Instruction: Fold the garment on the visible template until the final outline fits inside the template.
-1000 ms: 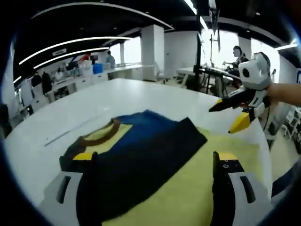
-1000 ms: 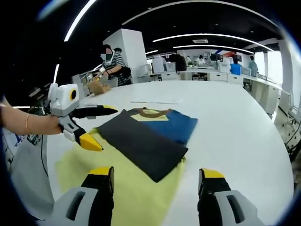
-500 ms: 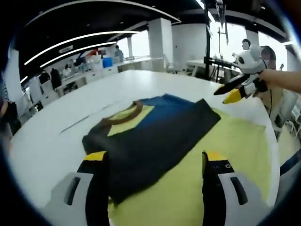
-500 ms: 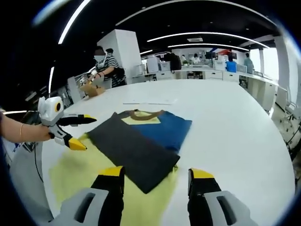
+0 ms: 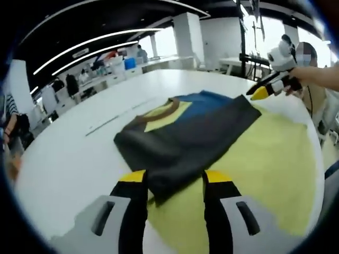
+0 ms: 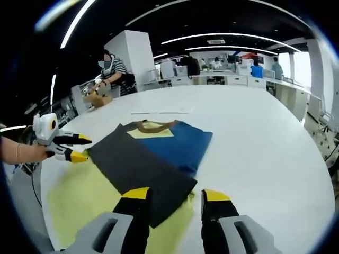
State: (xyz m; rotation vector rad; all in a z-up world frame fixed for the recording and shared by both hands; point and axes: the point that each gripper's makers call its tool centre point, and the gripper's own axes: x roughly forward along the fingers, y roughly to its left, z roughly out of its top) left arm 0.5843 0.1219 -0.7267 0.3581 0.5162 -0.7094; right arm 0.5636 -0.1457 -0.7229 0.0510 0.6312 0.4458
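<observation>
Over the last second both grippers have closed in on the near edge of the folded garment [image 5: 185,140], a dark grey, blue and yellow shirt with a brown collar, and their jaws have drawn nearer together. In the left gripper view the left gripper [image 5: 175,182] now has a dark corner of the cloth lying between its jaws, which stand a little apart and are not yet pinched on it. In the right gripper view the right gripper [image 6: 175,196] likewise straddles the pointed near corner of the shirt [image 6: 151,159], jaws narrowly parted, with nothing clamped.

This looks like the set-up for a further fold: each gripper is lined up on a corner to take hold.

The shirt lies on the pale yellow rectangular template [image 5: 265,164], overhanging its edge toward 10 o'clock in the left gripper view, so the outline likely does not yet fit inside. Template and shirt rest on a large white round worktop [image 6: 265,148].

A thin pale strip [image 6: 161,112] lies on the worktop at 12 o'clock beyond the collar, well apart from the shirt. People stand at benches in the background. Nothing blocks the corners.
</observation>
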